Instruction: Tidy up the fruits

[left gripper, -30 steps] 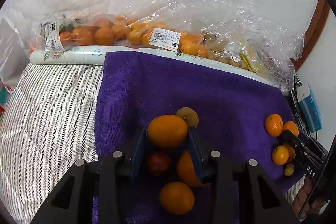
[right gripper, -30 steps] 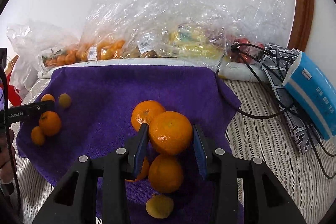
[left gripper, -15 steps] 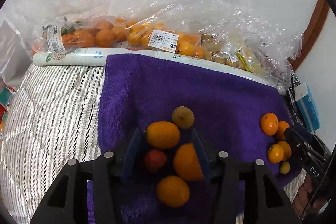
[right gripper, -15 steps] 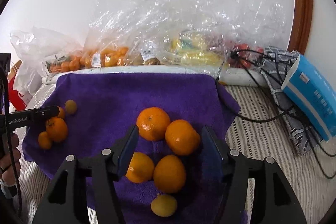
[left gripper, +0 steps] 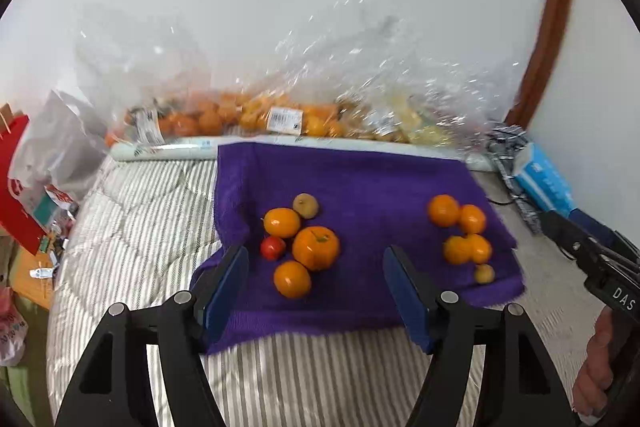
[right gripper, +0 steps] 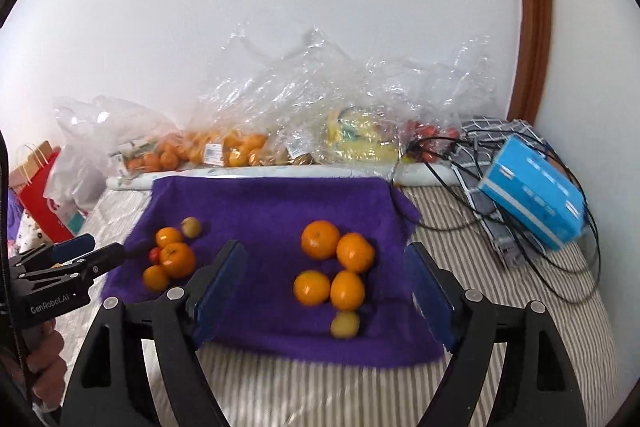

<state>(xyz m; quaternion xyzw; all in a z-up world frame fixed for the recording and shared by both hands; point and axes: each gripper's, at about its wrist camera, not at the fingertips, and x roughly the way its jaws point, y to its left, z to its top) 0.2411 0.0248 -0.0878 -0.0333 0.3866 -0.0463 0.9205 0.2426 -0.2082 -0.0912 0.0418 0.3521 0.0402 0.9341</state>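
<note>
Left gripper point(left gripper: 316, 291), right gripper point(right gripper: 326, 291): jaws just opened, spread, empty. Oranges point(right gripper: 320, 239) at frame centre: firm, round, roll-prone; grasp across the widest part.

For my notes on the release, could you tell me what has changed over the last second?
Both tools let go: left tool released its orange, right tool its orange. Jaws have just been opening; both tools pulled back and up. Purple towel and bagged fruit stayed.

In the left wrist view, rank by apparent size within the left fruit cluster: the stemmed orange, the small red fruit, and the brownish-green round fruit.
1. Stemmed orange, clearly largest.
2. Brownish-green round fruit.
3. Small red fruit, smallest.
All lie close together on the purple towel, so nearness hardly skews this.
</note>
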